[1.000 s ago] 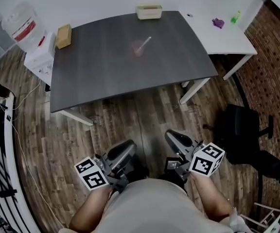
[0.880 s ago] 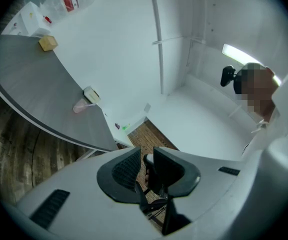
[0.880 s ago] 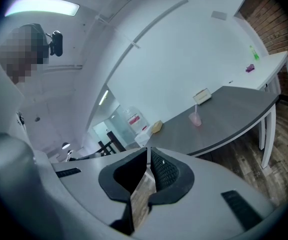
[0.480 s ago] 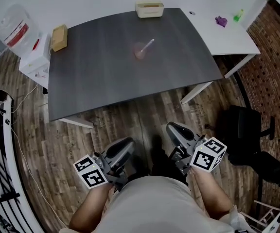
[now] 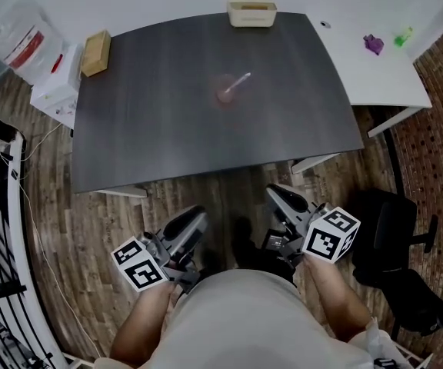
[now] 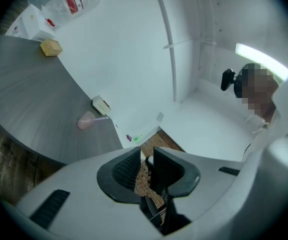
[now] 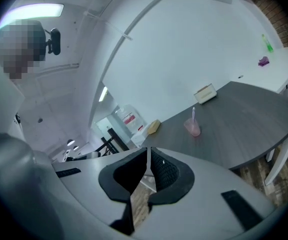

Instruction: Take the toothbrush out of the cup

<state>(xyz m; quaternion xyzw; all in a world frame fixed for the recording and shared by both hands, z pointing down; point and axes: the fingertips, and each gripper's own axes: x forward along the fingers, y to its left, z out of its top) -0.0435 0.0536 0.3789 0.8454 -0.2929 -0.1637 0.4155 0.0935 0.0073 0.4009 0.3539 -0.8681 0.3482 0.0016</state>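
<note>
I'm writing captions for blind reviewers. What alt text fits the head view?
Seen from above, a pink cup with a toothbrush leaning in it stands near the middle of a dark grey table. The person's left gripper and right gripper are close to the body, over the wood floor, short of the table.

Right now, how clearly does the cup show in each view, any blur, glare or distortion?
Head view: the cup is small, pale and soft-edged on the dark table. Left gripper view: strong fisheye bend, dark corners, cup tiny. Right gripper view: clearest, toothbrush stands out of the cup; a ceiling light glares at upper left.
</note>
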